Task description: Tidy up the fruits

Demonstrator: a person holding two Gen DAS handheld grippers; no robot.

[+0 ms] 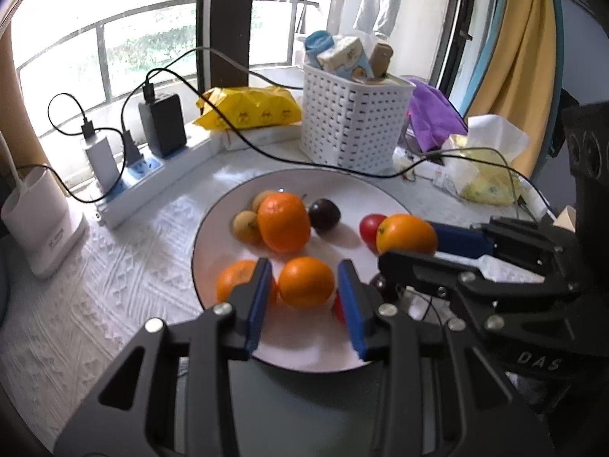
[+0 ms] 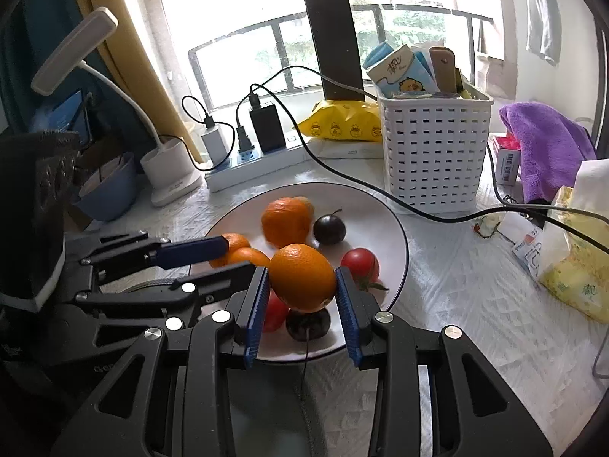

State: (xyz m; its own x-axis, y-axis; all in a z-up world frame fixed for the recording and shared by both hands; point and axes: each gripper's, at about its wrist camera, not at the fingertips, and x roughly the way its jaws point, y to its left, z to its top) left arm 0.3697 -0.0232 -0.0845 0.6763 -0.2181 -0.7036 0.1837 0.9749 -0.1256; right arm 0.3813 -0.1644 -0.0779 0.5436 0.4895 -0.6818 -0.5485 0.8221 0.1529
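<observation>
A white plate [image 1: 228, 228] [image 2: 384, 213] holds oranges, two yellow loquats [image 1: 245, 222], dark plums [image 1: 323, 215] [image 2: 329, 229] and red tomatoes [image 1: 371, 226] [image 2: 359, 264]. My left gripper [image 1: 304, 285] is open around an orange [image 1: 306, 282] that lies on the plate, its pads either side and a little apart from it. Another orange [image 1: 238, 280] lies just left of it. My right gripper [image 2: 302, 283] is shut on an orange [image 2: 302, 282] and holds it above the plate's right part; it also shows in the left wrist view [image 1: 406, 234].
A white slotted basket [image 1: 352, 122] [image 2: 434, 152] with packets stands behind the plate. A power strip [image 1: 152, 179] [image 2: 251, 169] with chargers and black cables [image 2: 380, 190] crosses the table. A tissue pack [image 2: 574, 259], purple cloth [image 2: 548, 144] and white lamp base [image 1: 42, 221] lie around.
</observation>
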